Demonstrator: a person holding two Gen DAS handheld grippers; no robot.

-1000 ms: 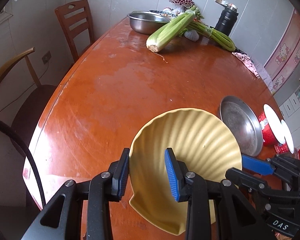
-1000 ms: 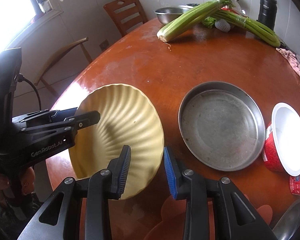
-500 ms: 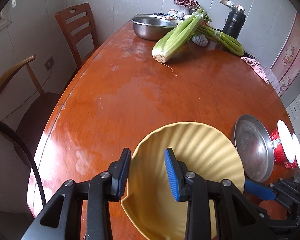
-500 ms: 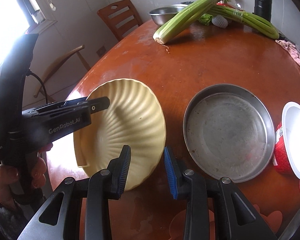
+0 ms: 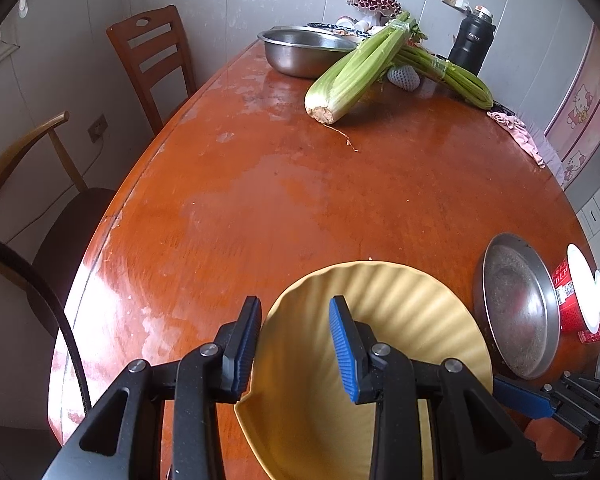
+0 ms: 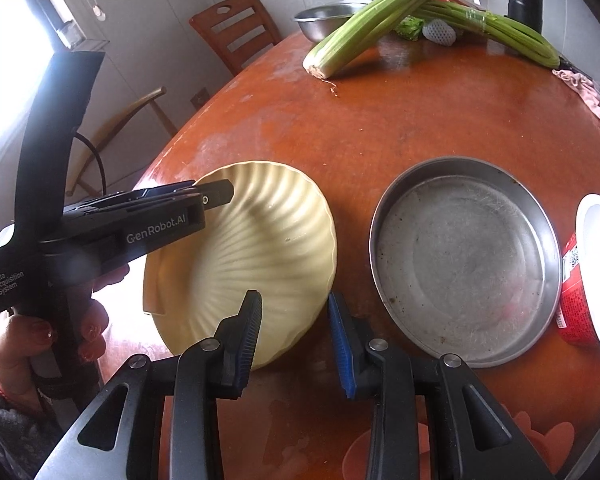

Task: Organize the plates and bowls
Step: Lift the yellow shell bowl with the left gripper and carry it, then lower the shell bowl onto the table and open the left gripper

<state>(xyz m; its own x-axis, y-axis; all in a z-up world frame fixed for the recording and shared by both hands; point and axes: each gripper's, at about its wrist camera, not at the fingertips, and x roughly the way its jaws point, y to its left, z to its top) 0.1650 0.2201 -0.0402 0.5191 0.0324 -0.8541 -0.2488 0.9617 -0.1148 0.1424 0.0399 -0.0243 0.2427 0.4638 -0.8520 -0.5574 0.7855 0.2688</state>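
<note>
A yellow ribbed plate (image 6: pixel 260 248) rests low over the orange-brown table (image 5: pixel 300 184), tilted. My left gripper (image 5: pixel 294 350) straddles its left rim (image 5: pixel 380 320); the jaws are apart and do not press the rim. In the right wrist view the left gripper (image 6: pixel 216 194) reaches over the plate's left edge. My right gripper (image 6: pixel 294 338) is open, its left finger over the plate's near rim. A steel plate (image 6: pixel 464 258) lies flat to the right, also seen in the left wrist view (image 5: pixel 518 306).
Celery bunches (image 5: pixel 360 72), a steel basin (image 5: pixel 304 52) and a black flask (image 5: pixel 470 44) stand at the far end. A red cup with a white lid (image 6: pixel 592 276) sits right of the steel plate. Chairs (image 5: pixel 152 60) stand along the table's left side.
The yellow plate has come down from a steep tilt to lie flatter and lower by the table. Both grippers have drawn back slightly; the steel plate has not moved.
</note>
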